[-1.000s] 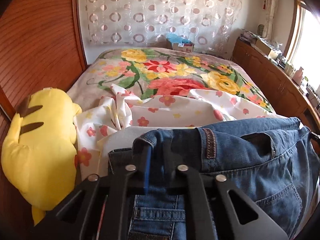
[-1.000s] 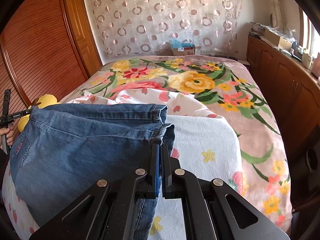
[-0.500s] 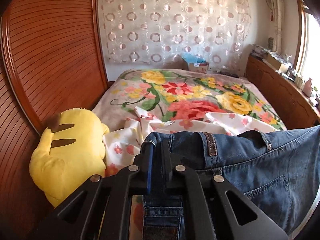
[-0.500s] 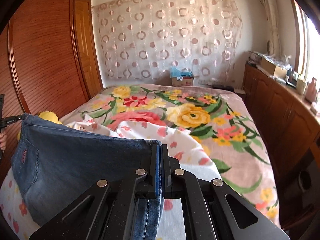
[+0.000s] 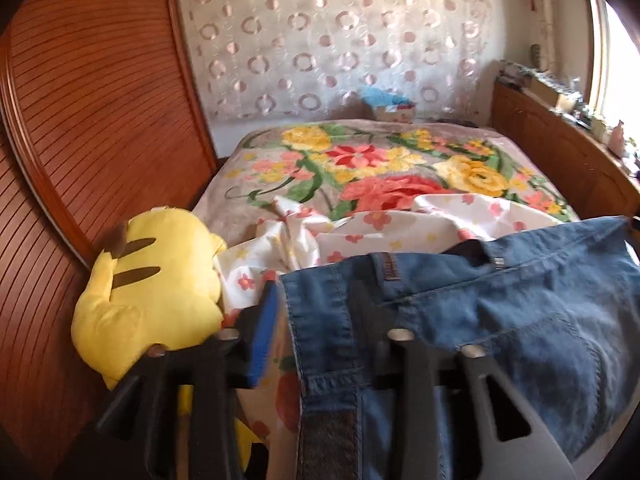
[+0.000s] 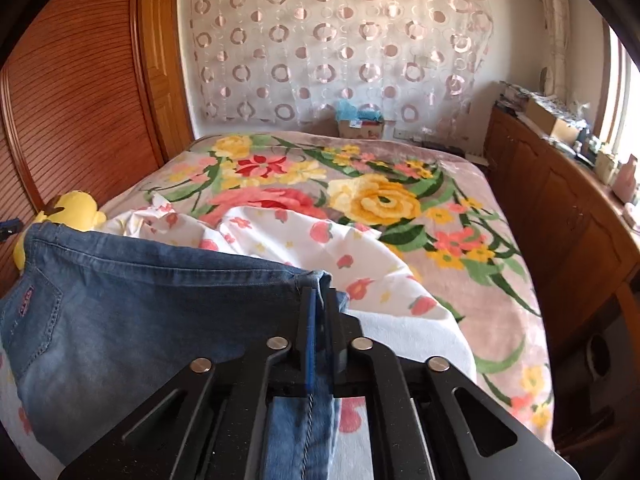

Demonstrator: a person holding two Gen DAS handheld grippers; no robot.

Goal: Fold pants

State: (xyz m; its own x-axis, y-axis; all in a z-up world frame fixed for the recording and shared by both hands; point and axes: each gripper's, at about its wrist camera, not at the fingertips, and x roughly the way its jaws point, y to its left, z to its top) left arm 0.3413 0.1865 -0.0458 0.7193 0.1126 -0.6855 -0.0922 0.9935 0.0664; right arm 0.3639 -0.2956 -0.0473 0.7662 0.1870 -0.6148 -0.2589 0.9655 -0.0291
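Blue denim pants (image 6: 132,304) hang stretched between my two grippers above the near end of the bed. In the left wrist view the pants (image 5: 500,320) show their waistband, a rivet and a back pocket. My left gripper (image 5: 316,300) has its jaws spread wide, and the waistband corner drapes between the fingers, against the right finger. My right gripper (image 6: 319,300) is shut on the other waistband corner, with denim hanging down between its fingers.
A floral blanket (image 6: 380,200) covers the bed, with a white flowered sheet (image 6: 312,240) crumpled at the near end. A yellow plush toy (image 5: 148,288) lies by the wooden slatted wardrobe (image 5: 80,120) on the left. Wooden cabinets (image 6: 560,216) run along the right.
My left gripper has gone from shut on the waistband to wide open, and the denim has slipped toward its right finger. Both grippers have come down toward the bed.
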